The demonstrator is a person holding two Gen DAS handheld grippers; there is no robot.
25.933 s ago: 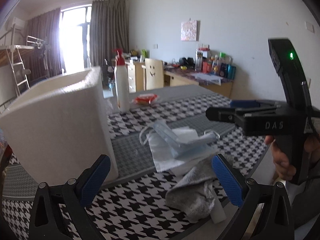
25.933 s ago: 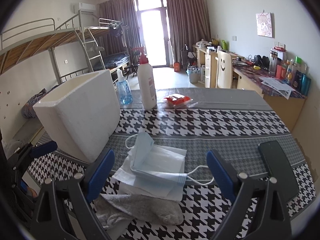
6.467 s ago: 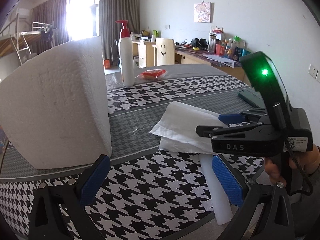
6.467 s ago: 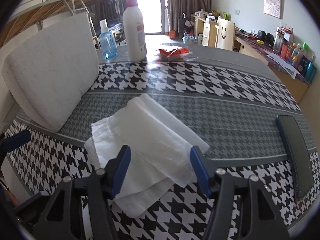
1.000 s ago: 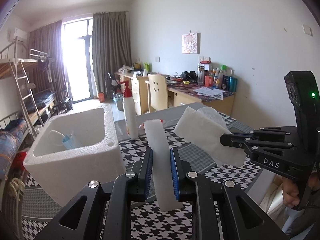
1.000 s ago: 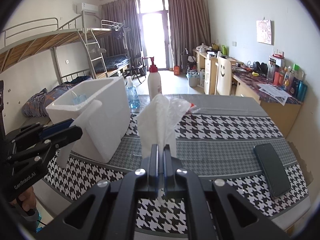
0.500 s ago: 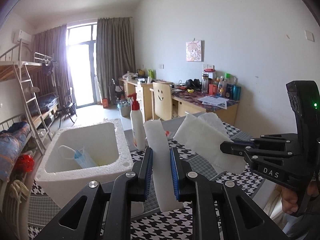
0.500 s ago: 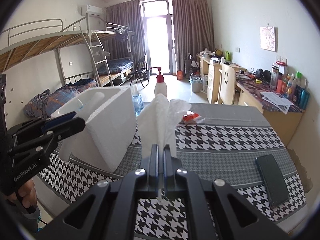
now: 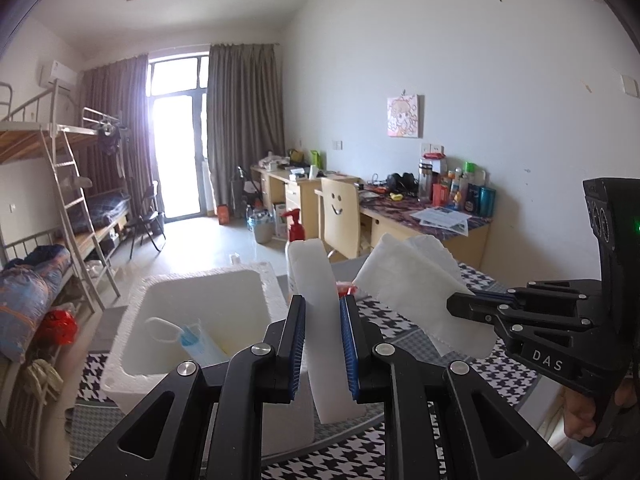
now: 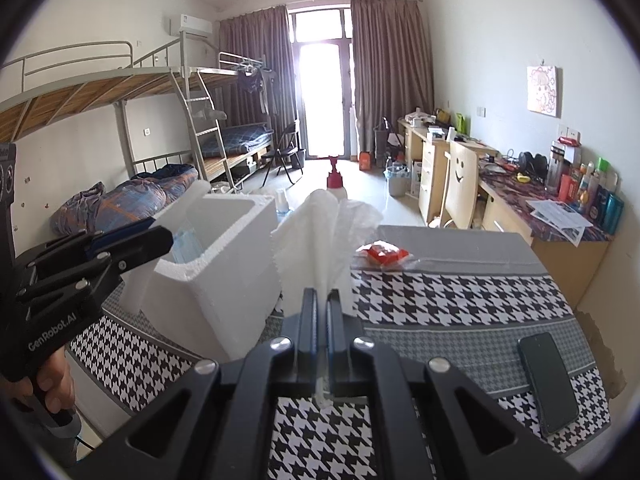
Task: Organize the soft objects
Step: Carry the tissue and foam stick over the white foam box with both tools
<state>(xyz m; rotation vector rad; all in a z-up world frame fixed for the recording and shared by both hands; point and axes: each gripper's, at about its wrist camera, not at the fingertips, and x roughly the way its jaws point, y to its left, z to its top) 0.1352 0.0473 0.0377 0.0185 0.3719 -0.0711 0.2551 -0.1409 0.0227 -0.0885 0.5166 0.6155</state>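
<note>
1. The left hand-held gripper (image 9: 322, 344) has its blue-padded jaws closed narrowly on a white, soft foam strip (image 9: 320, 320), which stands almost upright between the pads and sticks out above and below them.
2. The right hand-held gripper (image 10: 322, 320) is clamped fully together on a bunch of crumpled white tissue sheets (image 10: 320, 240), which fan upward from the jaws.
3. Both loads are held up in the air above the houndstooth-patterned black, white and grey tabletop (image 10: 460, 300).
4. An open white polystyrene foam box (image 9: 200, 312) sits on the tabletop to the left; a light blue face mask (image 9: 196, 340) lies inside it.
5. A white pump bottle with a red top (image 10: 334, 176) stands behind the box.
6. A dark smartphone (image 10: 548, 380) lies flat near the tabletop's right edge.
</note>
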